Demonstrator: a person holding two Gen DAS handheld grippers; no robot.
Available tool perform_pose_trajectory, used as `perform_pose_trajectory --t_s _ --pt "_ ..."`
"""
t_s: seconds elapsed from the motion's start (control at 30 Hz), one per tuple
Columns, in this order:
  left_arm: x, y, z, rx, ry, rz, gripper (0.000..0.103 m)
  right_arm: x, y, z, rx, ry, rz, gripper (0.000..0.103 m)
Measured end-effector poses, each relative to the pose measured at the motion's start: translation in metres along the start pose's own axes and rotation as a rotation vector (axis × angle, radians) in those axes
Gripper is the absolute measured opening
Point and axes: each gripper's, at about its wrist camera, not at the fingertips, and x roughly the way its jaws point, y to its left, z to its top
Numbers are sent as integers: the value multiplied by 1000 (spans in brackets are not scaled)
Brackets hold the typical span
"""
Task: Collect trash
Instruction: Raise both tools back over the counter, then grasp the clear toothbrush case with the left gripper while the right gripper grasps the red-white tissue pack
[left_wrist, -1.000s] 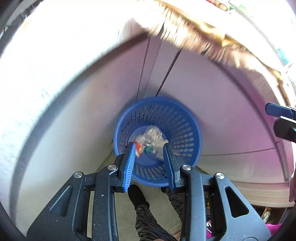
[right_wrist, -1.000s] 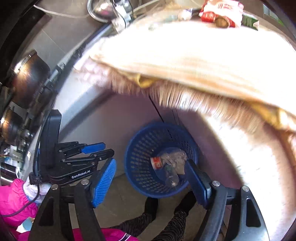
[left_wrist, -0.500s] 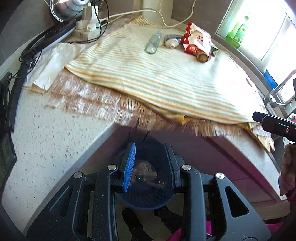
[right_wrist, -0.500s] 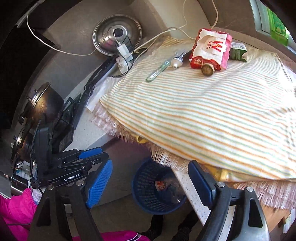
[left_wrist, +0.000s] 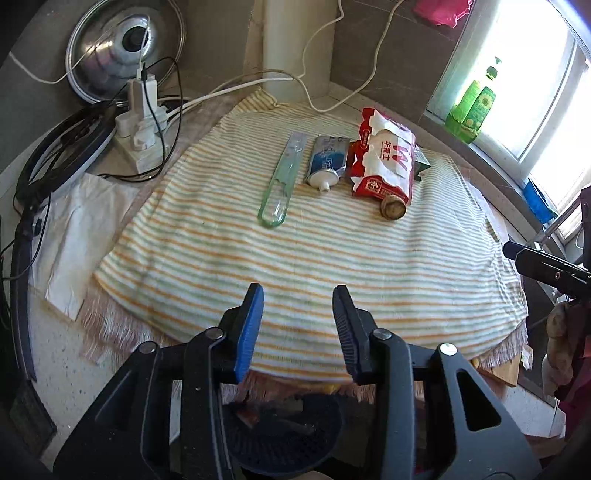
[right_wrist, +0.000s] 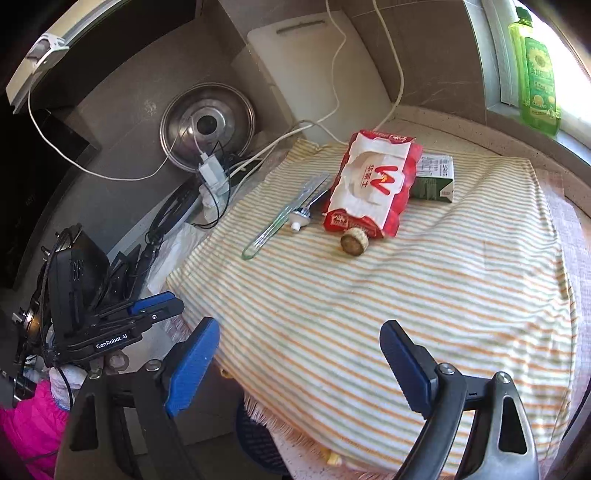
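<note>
Both grippers empty: left gripper (left_wrist: 297, 325) jaws moderately apart, right gripper (right_wrist: 299, 363) wide. Trash sits far side of the striped towel (left_wrist: 295, 258): red wrapper (left_wrist: 384, 162), long axis running away from me. I'd say left is lined up closer.

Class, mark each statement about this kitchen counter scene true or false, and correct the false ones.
1. Both grippers, left gripper and right gripper, are open and empty. True.
2. The toothpaste tube lies between the clear toothbrush case and the red packet. True.
3. The cork sits on top of the red packet. False: it lies on the striped cloth, at the packet's near end.
4. The green bottle stands on the cloth. False: it stands on the window sill.
</note>
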Motion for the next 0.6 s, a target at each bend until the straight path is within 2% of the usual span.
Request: perform_pose_trajectory --t_s 0.27,0.43,0.6 --pt "46 -4 46 17 59 22 42 20 -31 38 11 -11 -21 91" --pt "80 0 69 20 146 34 42 40 -53 61 46 -3 -11 91" --pt "108 -2 82 51 195 69 42 62 -71 80 69 16 -12 91"
